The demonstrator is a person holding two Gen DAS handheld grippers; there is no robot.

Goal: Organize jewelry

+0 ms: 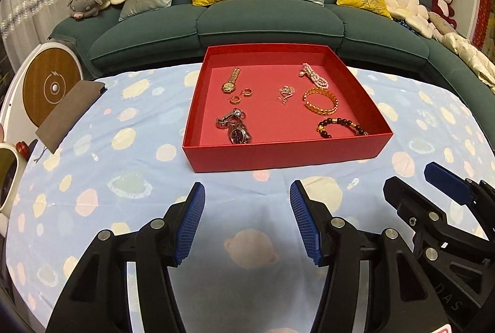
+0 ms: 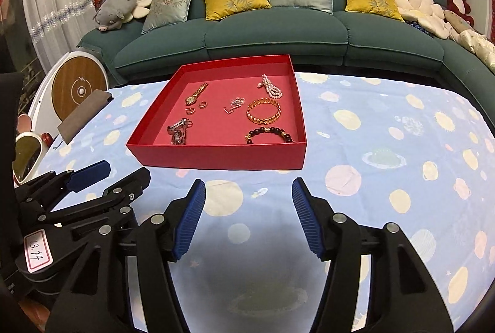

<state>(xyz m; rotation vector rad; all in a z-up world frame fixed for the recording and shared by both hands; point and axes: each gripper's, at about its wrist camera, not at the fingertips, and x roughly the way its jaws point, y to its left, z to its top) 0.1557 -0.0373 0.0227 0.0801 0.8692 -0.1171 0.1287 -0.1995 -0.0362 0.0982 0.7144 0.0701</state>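
Behind everything you have the teal sofa (image 1: pixel 266 23) with its cushions and plush toys. In front of it the bench (image 1: pixel 123 178) is covered with a blue cloth printed with planets, and nothing of the jewelry lies loose on that cloth as far as either view shows.

The red box (image 1: pixel 278 153) sits at the far middle of the bench, open, and all the pieces are inside it, each apart from its neighbours. On its left side you have the gold watch (image 1: pixel 231 81) toward the back, two small hoop earrings (image 1: pixel 241 95) just in front of it, and the silver watch (image 1: pixel 236 129) near the front wall. In the middle lies a small silvery tangle (image 1: pixel 286 93), perhaps a chain or brooch; it is too small to tell. On the right, back to front: the pearl strand (image 1: pixel 314 76), the gold bangle (image 1: pixel 320 101) and the dark bead bracelet (image 1: pixel 340 125).

Your left gripper (image 1: pixel 247 221) and right gripper (image 2: pixel 249 218) both hover short of the box over bare cloth, side by side, fingers spread with nothing between them.

Judging by this, the sorting looks finished or nearly so: pieces are grouped and spaced, and I see nothing left outside the box for you to collect.
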